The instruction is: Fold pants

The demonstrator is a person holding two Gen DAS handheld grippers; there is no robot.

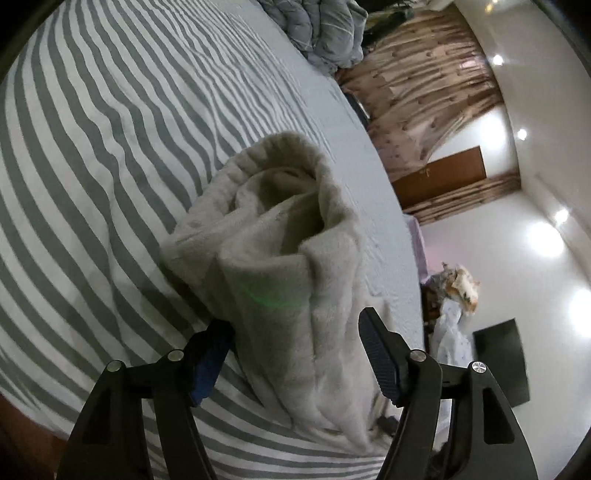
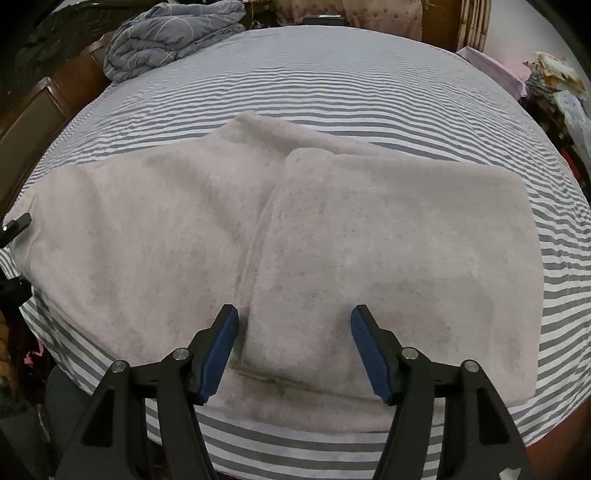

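Observation:
Pale grey fleece pants (image 2: 295,236) lie on a grey-and-white striped bed (image 2: 332,85), with the right part folded over on top. My right gripper (image 2: 294,314) is open and empty, hovering just above the pants' near edge. In the left wrist view the waistband end of the pants (image 1: 280,236) bunches up between the open jaws of my left gripper (image 1: 295,321). The fabric passes between the blue pads without being clamped. A tip of the left gripper (image 2: 16,223) shows at the pants' left end in the right wrist view.
A crumpled grey quilt (image 2: 166,40) lies at the bed's far left corner, also seen in the left wrist view (image 1: 325,29). A wooden bed frame (image 2: 33,122) runs along the left. Clutter and clothes (image 2: 554,81) stand beyond the right side of the bed.

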